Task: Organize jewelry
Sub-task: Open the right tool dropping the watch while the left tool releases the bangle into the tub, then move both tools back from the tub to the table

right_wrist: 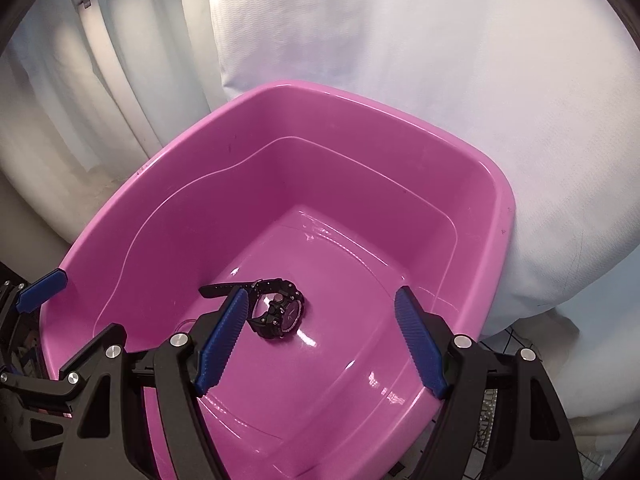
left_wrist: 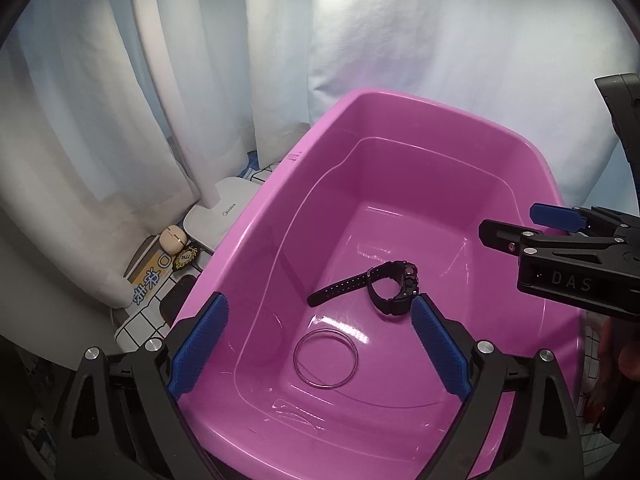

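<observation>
Nearest to me, the left gripper (left_wrist: 320,344) hangs over the near edge of the pink tub (left_wrist: 520,148), its two blue pads spread wide and nothing between them. Just under it, on the tub's floor, lies a thin metal bangle (left_wrist: 325,358), flat and round. A little farther in lies the black watch (left_wrist: 386,286), resting on its side with the strap curled into a loop and one free end stretched out toward the left; it is near the bangle but apart from it.

The right gripper (right_wrist: 320,344) is also above the tub, released, with its pads apart and empty (the watch (right_wrist: 276,312) shows between them, but lower down, on the floor of the tub).

Beyond the tub, on the left, some small things sit on a checked cloth (left_wrist: 140,328): a beige round case (left_wrist: 173,240) and a white appliance base (left_wrist: 222,216). Behind all hangs a white curtain (left_wrist: 440,32).
</observation>
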`<action>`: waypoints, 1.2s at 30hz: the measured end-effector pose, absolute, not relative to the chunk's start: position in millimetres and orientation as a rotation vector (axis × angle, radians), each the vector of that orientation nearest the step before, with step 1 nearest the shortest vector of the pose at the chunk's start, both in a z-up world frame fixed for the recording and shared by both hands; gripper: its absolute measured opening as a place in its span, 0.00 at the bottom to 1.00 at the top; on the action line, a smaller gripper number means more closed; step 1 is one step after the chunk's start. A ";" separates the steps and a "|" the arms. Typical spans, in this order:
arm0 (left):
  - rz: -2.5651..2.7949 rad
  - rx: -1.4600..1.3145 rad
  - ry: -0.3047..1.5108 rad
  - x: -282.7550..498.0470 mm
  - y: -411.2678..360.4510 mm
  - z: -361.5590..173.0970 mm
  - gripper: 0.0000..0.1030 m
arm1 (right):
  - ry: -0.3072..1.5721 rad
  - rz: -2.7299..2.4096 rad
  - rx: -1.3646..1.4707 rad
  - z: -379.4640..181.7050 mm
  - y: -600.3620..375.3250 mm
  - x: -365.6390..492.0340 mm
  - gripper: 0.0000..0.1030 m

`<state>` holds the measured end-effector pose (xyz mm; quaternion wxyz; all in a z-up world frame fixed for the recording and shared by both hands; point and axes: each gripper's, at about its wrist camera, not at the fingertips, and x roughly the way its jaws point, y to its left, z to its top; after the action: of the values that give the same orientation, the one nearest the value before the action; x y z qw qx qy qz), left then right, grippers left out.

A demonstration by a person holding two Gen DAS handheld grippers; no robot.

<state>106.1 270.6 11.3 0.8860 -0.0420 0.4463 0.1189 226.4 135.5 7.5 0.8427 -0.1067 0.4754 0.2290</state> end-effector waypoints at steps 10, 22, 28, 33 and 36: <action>0.268 -0.075 0.857 78.6 258.3 32.1 0.90 | 0.935 0.477 -0.193 37.2 115.8 199.8 0.70; 0.230 -0.051 0.807 55.7 224.9 50.3 0.90 | 0.884 0.440 -0.113 49.3 77.7 168.9 0.70; 0.170 -0.017 0.795 47.8 192.0 55.3 0.90 | 0.858 0.394 -0.036 48.8 31.9 140.7 0.70; 0.101 -0.020 0.770 37.7 159.7 60.7 0.92 | 0.851 0.328 0.014 42.2 -20.4 112.3 0.70; 0.047 -0.017 0.759 33.7 136.7 62.5 0.92 | 0.850 0.269 0.050 37.4 -59.2 91.5 0.71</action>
<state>33.7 136.7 62.5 0.9286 -0.0083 0.3703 0.0231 91.5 -59.2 37.4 0.9020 0.0241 0.4108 0.1302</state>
